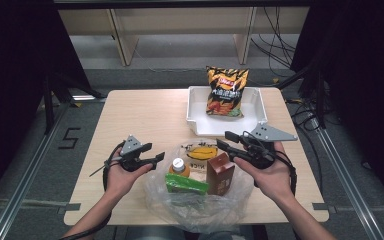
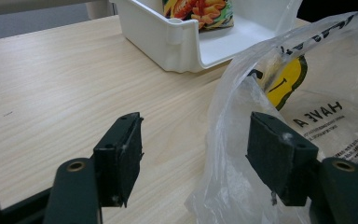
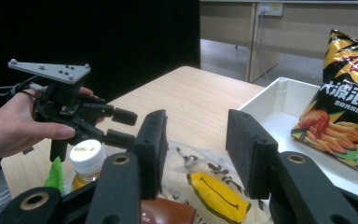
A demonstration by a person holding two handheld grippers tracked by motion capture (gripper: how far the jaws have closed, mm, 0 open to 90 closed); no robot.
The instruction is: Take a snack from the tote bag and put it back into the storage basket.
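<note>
1. Nearest the person, a clear plastic bag point(image 1: 200, 200) lies crumpled at the front edge of the worktop point(image 1: 145, 115), between the two hands.
2. Inside the bag stand an orange bottle with a white cap point(image 1: 179, 167), a green packet point(image 1: 186, 184) in front of it, and a brown carton point(image 1: 220, 173) just to the right.
3. The left claw point(image 1: 156, 156) sits at the bag's left side, released; in the left gripper view its far pad lies against the bag's film while the near pad stands clear over bare wood, so nothing is pinched.
4. The right claw point(image 1: 224, 140) hovers over the bag's far right side, just behind the carton, its jaws apart and empty; the pads press on nothing.
5. The yellow print on the bag point(image 3: 216, 190) shows below the right claw's jaws in the right gripper view.
6. Farther back, a white tray point(image 1: 196, 117) rests on the worktop.
7. A bag of crisps point(image 1: 226, 91) leans upright in the tray against its far wall.
</note>
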